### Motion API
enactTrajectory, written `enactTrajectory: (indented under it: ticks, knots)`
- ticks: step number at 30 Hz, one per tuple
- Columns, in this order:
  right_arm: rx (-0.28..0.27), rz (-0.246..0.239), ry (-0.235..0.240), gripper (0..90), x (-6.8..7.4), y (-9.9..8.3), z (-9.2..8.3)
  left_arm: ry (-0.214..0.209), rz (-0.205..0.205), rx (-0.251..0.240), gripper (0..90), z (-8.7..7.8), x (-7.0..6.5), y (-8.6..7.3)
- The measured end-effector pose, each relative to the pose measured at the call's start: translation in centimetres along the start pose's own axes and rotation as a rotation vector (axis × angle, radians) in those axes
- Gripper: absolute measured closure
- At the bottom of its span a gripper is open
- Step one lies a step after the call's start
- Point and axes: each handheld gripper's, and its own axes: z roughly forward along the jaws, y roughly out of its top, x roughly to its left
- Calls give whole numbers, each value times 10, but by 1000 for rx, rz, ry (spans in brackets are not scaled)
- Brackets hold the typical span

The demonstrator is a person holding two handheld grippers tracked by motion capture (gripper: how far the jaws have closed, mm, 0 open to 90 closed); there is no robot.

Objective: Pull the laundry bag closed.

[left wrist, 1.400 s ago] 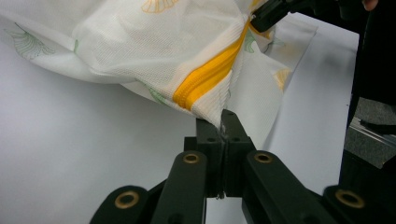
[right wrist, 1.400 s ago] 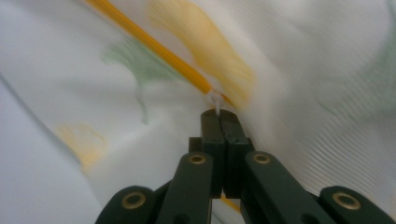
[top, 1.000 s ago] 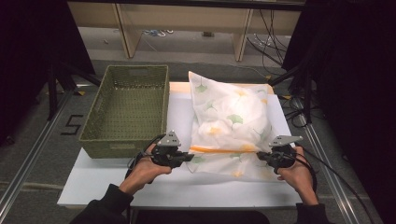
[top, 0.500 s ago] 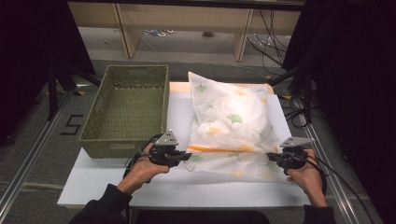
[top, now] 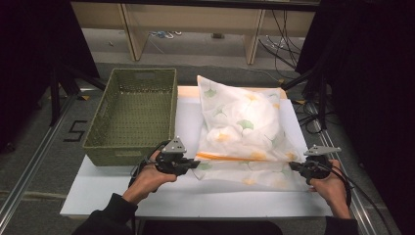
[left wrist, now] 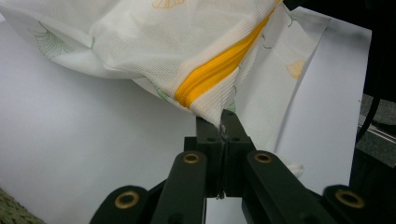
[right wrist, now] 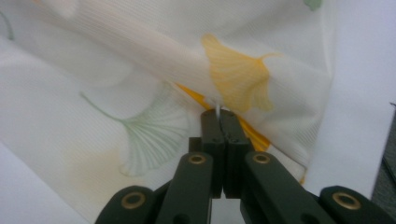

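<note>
At the lower left of the high view, the left tool (top: 195,164) is clenched on the near left corner of the mesh laundry bag (top: 244,125), just beside the end of its orange zipper (top: 235,157). At the lower right, the right tool (top: 292,166) is clenched on the zipper's other end. The bag lies mid-frame on the white desk (top: 122,191). Farther left stands a green woven basket (top: 132,115).
</note>
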Motion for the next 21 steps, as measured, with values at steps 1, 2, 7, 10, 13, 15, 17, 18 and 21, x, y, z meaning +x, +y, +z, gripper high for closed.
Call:
enactTrajectory:
  ticks: [1, 2, 7, 10, 13, 15, 17, 18, 21]
  knots:
    - [1, -4, -12, 900, -2, -2, 0, -1, -3, 7, 878, 0, 1, 0]
    - [20, 18, -8, 900, -3, -2, -2, -1, -13, 6, 878, 0, 0, 0]
    - [26, 67, -49, 900, -10, -10, -1, 9, -5, 3, 878, 0, 1, -1]
    - [48, 67, -54, 900, -19, -13, -3, 10, -17, 1, 878, -1, 2, -2]
    - [40, 113, -82, 900, -21, -17, -4, 14, -4, 7, 877, 1, 3, -3]
    - [40, 107, -87, 900, -22, -17, -4, 8, -15, 8, 877, 1, 2, -3]
    - [28, 79, -97, 900, -23, -19, -2, 10, -13, 6, 875, 1, 3, -3]
    - [24, 83, -101, 900, -22, -19, -1, 24, -14, 4, 873, 2, 2, -4]
    - [5, 64, -105, 900, -22, -18, 0, 17, -6, 19, 866, 2, 3, -5]
